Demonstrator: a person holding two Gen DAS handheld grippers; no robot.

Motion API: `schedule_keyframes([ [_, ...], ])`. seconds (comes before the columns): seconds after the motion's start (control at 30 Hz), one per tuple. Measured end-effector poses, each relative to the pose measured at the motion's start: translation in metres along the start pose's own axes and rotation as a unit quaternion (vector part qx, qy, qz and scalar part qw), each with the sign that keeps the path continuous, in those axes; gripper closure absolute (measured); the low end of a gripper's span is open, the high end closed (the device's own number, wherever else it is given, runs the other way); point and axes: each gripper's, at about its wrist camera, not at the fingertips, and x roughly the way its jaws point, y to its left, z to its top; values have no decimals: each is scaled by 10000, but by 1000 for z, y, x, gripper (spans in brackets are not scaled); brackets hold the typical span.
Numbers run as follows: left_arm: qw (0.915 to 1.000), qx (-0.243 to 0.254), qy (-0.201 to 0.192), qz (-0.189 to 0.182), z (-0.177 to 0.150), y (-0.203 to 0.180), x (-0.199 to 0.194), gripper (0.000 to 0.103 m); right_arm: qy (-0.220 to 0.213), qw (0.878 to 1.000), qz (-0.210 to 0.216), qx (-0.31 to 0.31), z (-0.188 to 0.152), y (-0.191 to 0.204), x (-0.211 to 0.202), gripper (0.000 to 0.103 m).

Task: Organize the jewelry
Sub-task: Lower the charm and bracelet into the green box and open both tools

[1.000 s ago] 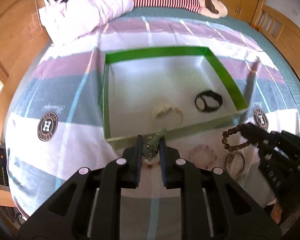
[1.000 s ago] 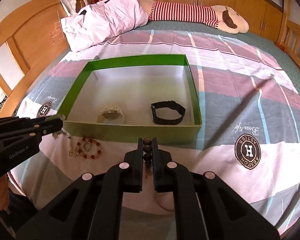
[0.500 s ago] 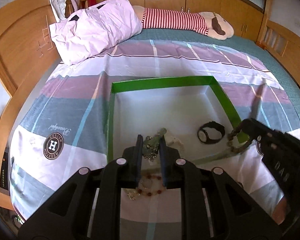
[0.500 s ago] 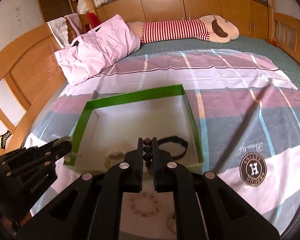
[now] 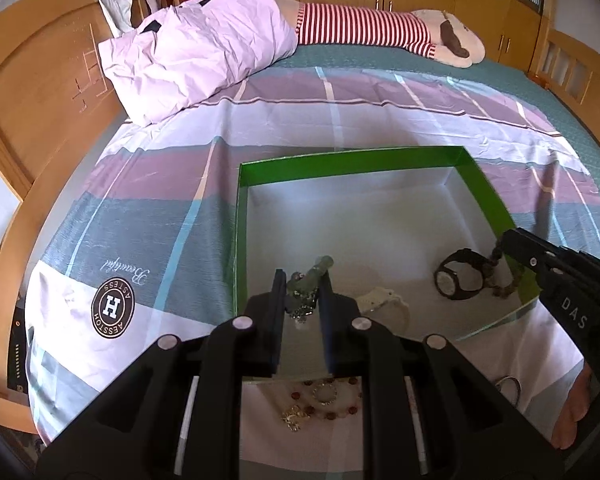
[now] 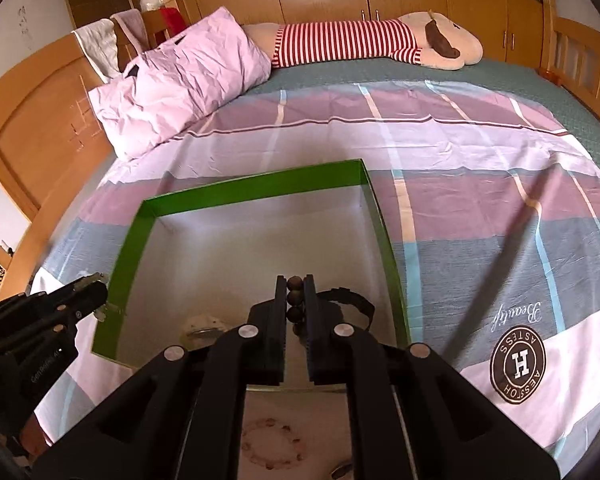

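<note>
While both grippers hang over the near edge of the green box [image 5: 244, 240], each has a piece of jewelry pinched between its pads. Left gripper [image 5: 303, 296]: jaws nearly closed, clamped on a pale green ornament [image 5: 310, 280] with a small dark metal cluster hanging below it; the piece sticks up past the fingertips. It sits above the box's near-left part. Right gripper [image 6: 296, 300]: jaws fully closed on a dark brown bead bracelet [image 6: 295, 294]; beads are stacked in the gap between the pads, and in the left wrist view the rest of the strand dangles from its tip above the box's right wall.

Box contents: black watch [image 5: 458, 278] on the white floor near the right wall, cream watch [image 5: 382, 298] just left of it, toward the near wall. Both lie flat, apart from each other.

Outside the box, on the bed sheet [image 5: 140, 208] in front of the near wall: red-and-clear bead bracelet [image 5: 326, 398] with a small gold charm beside it; a metal ring [image 5: 510, 386] farther right.

Background: pink pillow [image 5: 196, 52], striped plush toy [image 5: 380, 32] at the headboard end.
</note>
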Motion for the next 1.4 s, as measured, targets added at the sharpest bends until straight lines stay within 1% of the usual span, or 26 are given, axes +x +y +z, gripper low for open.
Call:
schedule_keyframes([
  [0.13,10000,23,89,22,2,-4,11,87,39,10000,5,-18,0,-2,5,95],
  [0.3,9998,58,203,-52,3,-9,21,86,115,9999,-4,-56,0,-4,12,95],
  [0.37,9996,43,262,-87,3,-10,25,82,143,9999,5,-10,1,-6,12,94],
  [0.4,9995,24,282,-108,3,-9,26,78,143,9999,31,33,1,-8,12,92],
  [0.43,9994,-2,306,-142,4,-8,27,76,142,9999,41,64,2,-10,11,86],
  [0.47,9994,-26,319,-159,4,-8,28,68,122,9998,50,117,2,-12,9,74],
  [0.5,9993,-59,333,-178,4,-7,28,59,87,9998,58,169,2,-14,7,67],
  [0.53,9991,-113,337,-217,4,-5,27,55,42,9997,79,229,3,-15,4,52],
  [0.57,9990,-147,330,-246,3,-4,26,52,-9,9995,134,286,2,-17,0,46],
  [0.63,9989,-141,342,-274,2,-3,23,49,66,9994,265,226,1,-16,-5,46],
  [0.67,9988,-114,360,-298,1,-3,22,45,140,9992,352,145,-1,-14,-7,46],
  [0.73,9983,-73,461,-360,-4,-2,18,42,371,9981,480,-65,-7,-9,-9,46],
  [0.8,9970,-66,629,-436,-9,1,17,40,763,9933,800,-340,-20,2,-8,46],
  [0.83,9953,-95,780,-559,-12,4,17,40,893,9906,949,-415,-24,6,-7,46],
  [0.87,9935,-116,904,-682,-15,7,17,40,1134,9853,1141,-569,-31,13,-4,46],
  [0.9,9899,-149,1079,-908,-17,9,17,40,1309,9812,1217,-724,-36,18,-1,46],
  [0.93,9854,-166,1244,-1152,-20,11,18,40,1425,9784,1199,-896,-42,24,2,46],
  [0.97,9791,-156,1430,-1437,-23,13,20,39,1467,9780,1034,-1066,-48,29,6,46],
  [1.0,9782,-102,1428,-1502,-25,13,20,39,1487,9782,853,-1169,-52,31,9,46],
  [1.07,9777,-13,1437,-1532,-27,14,19,39,1605,9781,637,-1165,-55,30,19,46],
  [1.13,9781,-50,1436,-1507,-29,19,16,39,1678,9787,636,-995,-55,26,25,46],
  [1.2,9771,-168,1424,-1573,-29,27,11,39,1720,9793,616,-865,-53,22,30,46],
  [1.23,9773,-175,1350,-1621,-28,30,7,39,1768,9788,638,-809,-54,20,33,46],
  [1.3,9769,-94,1283,-1706,-29,31,-1,38,1803,9788,680,-693,-55,20,38,46],
  [1.4,9750,78,1350,-1763,-34,28,-4,37,1692,9821,604,-574,-51,16,44,46],
])
